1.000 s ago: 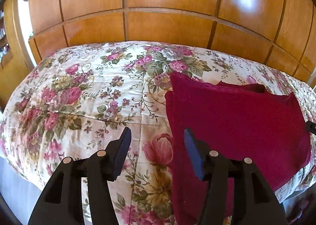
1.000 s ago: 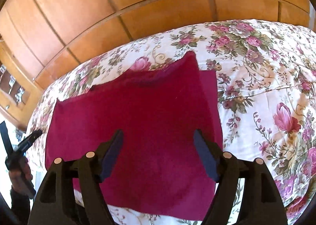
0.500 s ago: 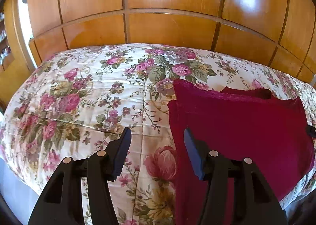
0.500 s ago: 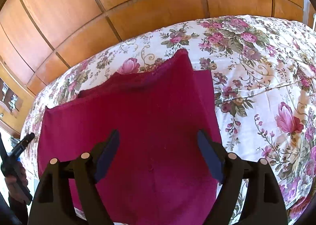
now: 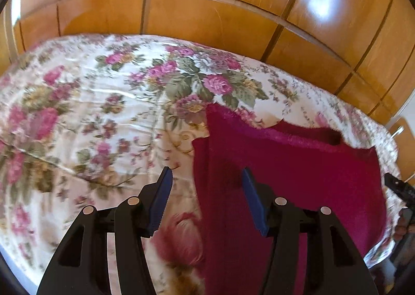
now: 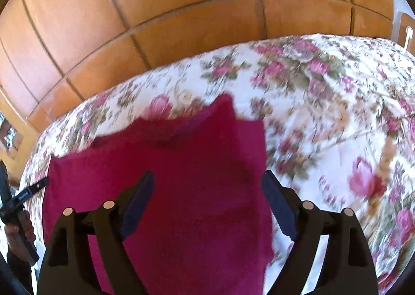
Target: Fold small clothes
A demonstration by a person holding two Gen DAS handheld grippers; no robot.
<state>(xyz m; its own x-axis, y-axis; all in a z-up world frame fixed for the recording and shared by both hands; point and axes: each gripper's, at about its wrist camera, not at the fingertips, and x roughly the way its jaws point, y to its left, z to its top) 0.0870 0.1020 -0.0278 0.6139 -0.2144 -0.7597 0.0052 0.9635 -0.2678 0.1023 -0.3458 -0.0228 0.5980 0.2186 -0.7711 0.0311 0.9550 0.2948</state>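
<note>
Beneath both grippers' wide, empty jaws: fuzzy crimson garment (image 5: 285, 165), folded flat on floral quilted bedspread (image 5: 90, 113); no legible labels.

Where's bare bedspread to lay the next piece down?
Free: floral bedspread left of the folded crimson garment, up to the wooden wardrobe panels. Also right of it in the right wrist view. Crowded: the garment's patch, below both open grippers.
</note>
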